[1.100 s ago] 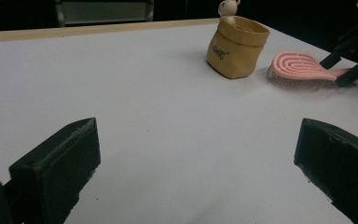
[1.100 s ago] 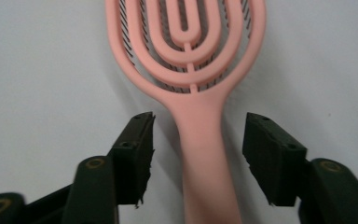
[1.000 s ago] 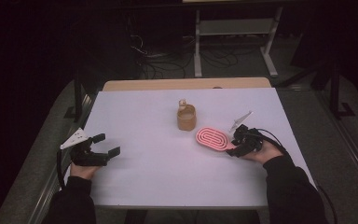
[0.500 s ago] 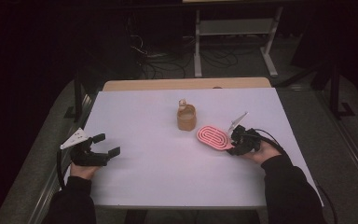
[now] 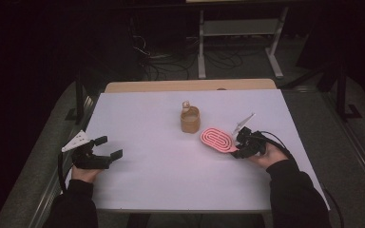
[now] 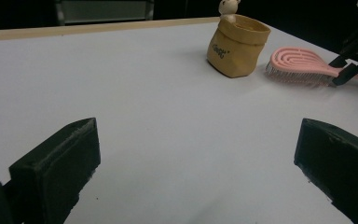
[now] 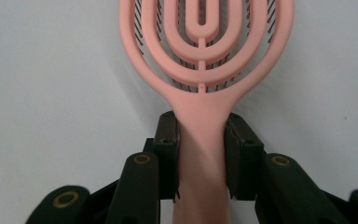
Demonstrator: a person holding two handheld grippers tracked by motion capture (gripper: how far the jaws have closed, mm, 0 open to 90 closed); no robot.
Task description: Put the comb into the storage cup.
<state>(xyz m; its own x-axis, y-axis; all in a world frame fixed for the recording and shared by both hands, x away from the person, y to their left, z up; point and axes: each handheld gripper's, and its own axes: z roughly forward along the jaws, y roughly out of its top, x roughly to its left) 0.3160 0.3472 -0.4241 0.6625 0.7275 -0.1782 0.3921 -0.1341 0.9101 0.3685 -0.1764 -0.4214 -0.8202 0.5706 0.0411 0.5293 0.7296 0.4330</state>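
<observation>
A pink hairbrush (image 5: pixel 218 139) (image 7: pixel 200 42) lies bristles down on the white table (image 5: pixel 161 166), right of centre. My right gripper (image 5: pixel 240 145) (image 7: pixel 200 121) is shut on its handle; the jaws have just been closing, and both pads press the handle's sides. My left gripper (image 5: pixel 110 147) (image 6: pixel 198 135) rests at the table's left side, open wide with nothing between its fingers. From the left gripper view the hairbrush (image 6: pixel 298 63) lies far right, with the right gripper (image 6: pixel 349 70) at its handle.
A tan pouch-shaped holder (image 5: pixel 190 120) (image 6: pixel 237 46) with a small pale figure in it stands upright just left of the brush head. The table's wooden far edge (image 5: pixel 190 85) borders a dark floor with cables and a metal rack.
The right gripper's jaws have closed in on the brush handle. Both hands stay where they were, and the left gripper is unchanged.
</observation>
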